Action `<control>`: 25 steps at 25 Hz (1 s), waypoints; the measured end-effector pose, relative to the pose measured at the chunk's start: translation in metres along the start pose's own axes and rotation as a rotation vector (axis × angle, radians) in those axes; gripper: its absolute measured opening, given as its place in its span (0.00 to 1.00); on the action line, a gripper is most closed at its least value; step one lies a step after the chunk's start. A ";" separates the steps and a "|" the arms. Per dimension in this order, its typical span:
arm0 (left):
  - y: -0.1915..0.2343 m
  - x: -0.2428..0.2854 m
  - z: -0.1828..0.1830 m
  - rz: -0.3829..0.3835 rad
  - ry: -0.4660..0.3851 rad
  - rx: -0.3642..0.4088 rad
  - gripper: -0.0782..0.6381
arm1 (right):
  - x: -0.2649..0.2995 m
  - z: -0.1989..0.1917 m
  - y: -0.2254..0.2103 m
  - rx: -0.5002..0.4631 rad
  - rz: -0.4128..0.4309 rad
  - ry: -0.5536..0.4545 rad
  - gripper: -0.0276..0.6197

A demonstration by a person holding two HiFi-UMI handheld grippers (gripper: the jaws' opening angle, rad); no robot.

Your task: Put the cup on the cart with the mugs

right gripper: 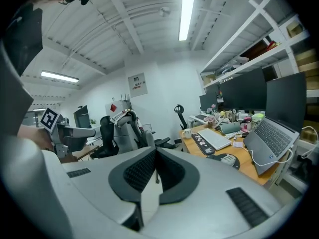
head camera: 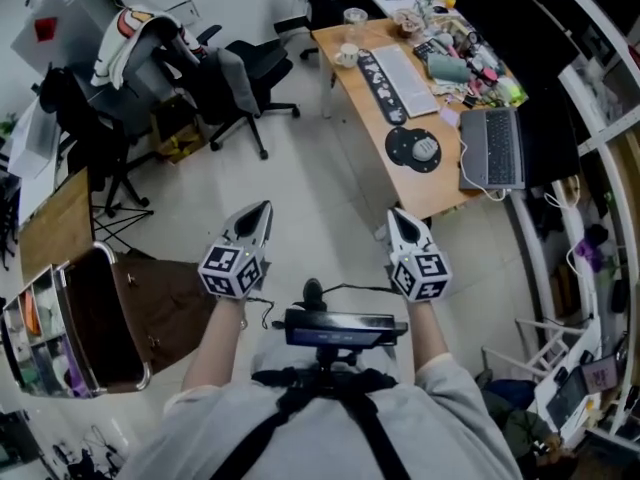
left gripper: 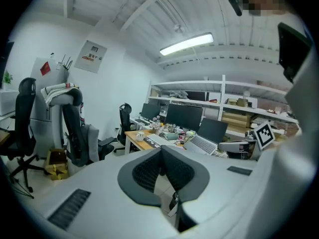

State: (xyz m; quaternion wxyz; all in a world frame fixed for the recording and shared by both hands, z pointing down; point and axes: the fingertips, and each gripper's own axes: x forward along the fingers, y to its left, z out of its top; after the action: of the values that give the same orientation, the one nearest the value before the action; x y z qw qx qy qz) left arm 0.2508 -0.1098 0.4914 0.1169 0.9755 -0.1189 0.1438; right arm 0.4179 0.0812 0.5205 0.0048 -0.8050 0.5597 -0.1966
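A small white cup [head camera: 347,56] sits at the far end of the desk [head camera: 425,193], too tiny to show detail. The left gripper [head camera: 262,209] and right gripper [head camera: 395,214] have their jaws pressed together, empty.

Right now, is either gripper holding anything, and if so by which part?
Nothing is held. The left gripper and the right gripper both have their jaws closed together with nothing between them.
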 end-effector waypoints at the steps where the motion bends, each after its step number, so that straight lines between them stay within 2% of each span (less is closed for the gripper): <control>1: 0.006 0.007 0.002 -0.008 0.002 -0.002 0.11 | 0.008 0.002 0.000 0.000 -0.004 0.003 0.06; 9: 0.040 0.052 0.022 -0.067 0.019 -0.008 0.11 | 0.060 0.025 0.000 -0.020 -0.028 0.008 0.06; 13: 0.046 0.081 0.029 -0.074 0.031 -0.009 0.11 | 0.086 0.040 -0.017 -0.030 -0.023 0.006 0.06; 25: 0.055 0.171 0.073 0.005 0.013 0.001 0.11 | 0.178 0.080 -0.069 -0.021 0.115 -0.015 0.06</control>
State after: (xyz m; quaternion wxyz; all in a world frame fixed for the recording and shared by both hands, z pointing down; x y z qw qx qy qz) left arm 0.4138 -0.2150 0.4869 0.1168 0.9743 -0.1204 0.1504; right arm 0.5586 -0.0710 0.5178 0.0118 -0.7730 0.6070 -0.1842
